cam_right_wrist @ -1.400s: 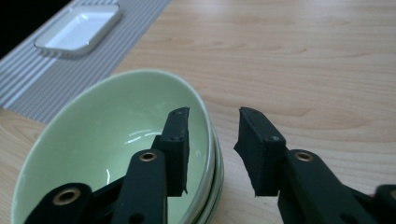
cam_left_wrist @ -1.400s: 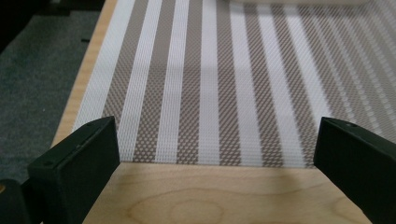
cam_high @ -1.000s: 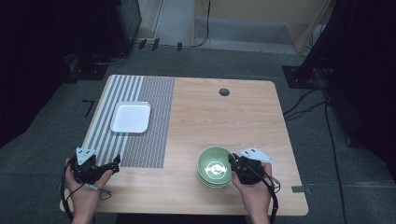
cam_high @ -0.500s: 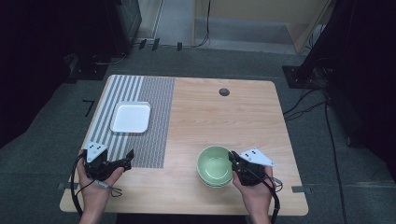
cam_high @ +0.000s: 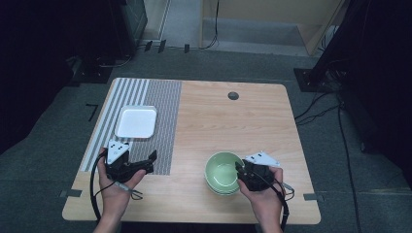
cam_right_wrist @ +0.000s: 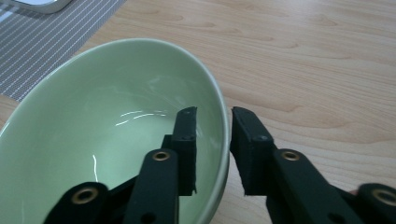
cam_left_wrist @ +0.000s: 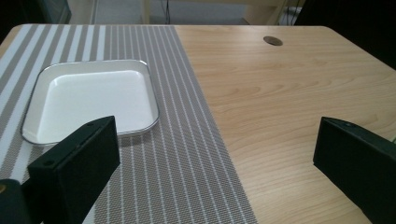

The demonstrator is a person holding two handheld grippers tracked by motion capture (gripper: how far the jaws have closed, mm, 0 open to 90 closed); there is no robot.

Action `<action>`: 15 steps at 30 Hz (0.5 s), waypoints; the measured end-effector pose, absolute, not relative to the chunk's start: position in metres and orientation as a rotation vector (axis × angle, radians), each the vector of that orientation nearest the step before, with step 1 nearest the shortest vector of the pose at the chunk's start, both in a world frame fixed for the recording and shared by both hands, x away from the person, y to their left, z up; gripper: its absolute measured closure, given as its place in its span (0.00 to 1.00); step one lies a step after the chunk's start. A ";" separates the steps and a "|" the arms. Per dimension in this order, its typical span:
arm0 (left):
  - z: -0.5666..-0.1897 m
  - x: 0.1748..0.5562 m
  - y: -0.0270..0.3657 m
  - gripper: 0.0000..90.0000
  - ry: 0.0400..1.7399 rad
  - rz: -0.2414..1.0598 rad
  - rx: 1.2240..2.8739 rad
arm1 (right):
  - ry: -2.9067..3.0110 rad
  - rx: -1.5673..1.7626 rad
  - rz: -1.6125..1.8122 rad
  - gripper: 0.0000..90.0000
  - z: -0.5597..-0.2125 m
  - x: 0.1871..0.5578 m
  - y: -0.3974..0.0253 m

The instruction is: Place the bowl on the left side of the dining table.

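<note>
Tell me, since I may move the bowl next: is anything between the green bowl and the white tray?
Nothing visible. The right gripper has the bowl rim between its jaws; bare table and striped mat lie between it and the tray. The left gripper sits nearer, off that line.

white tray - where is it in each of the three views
High view: the white tray lies on the striped mat, at the table's left, beyond the left gripper.
Left gripper view: the tray sits at upper left on the mat, just past the near-side jaw.
Right gripper view: a corner of it peeks in at the top left edge, beyond the green bowl.
Shared landmark: the striped mat under the tray.
</note>
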State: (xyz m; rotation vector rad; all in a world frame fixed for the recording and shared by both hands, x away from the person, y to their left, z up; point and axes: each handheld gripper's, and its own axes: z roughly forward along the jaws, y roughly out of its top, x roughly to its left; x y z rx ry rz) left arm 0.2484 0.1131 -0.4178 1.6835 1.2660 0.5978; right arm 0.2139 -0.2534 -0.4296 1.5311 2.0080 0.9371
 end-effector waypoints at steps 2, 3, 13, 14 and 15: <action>-0.417 0.249 0.111 0.00 1.260 0.596 1.684 | 1.993 1.516 0.911 0.90 -0.430 0.214 -0.251; -0.416 0.249 0.109 0.00 1.258 0.593 1.683 | 1.993 1.516 0.911 0.90 -0.430 0.214 -0.251; -0.416 0.250 0.096 0.00 1.233 0.579 1.699 | 1.977 1.470 0.960 0.95 -0.432 0.214 -0.253; -0.417 0.250 0.095 0.00 1.231 0.577 1.700 | 1.971 1.462 0.963 0.95 -0.431 0.213 -0.253; -0.417 0.250 0.094 0.00 1.231 0.575 1.699 | 1.967 1.451 0.962 0.95 -0.431 0.212 -0.252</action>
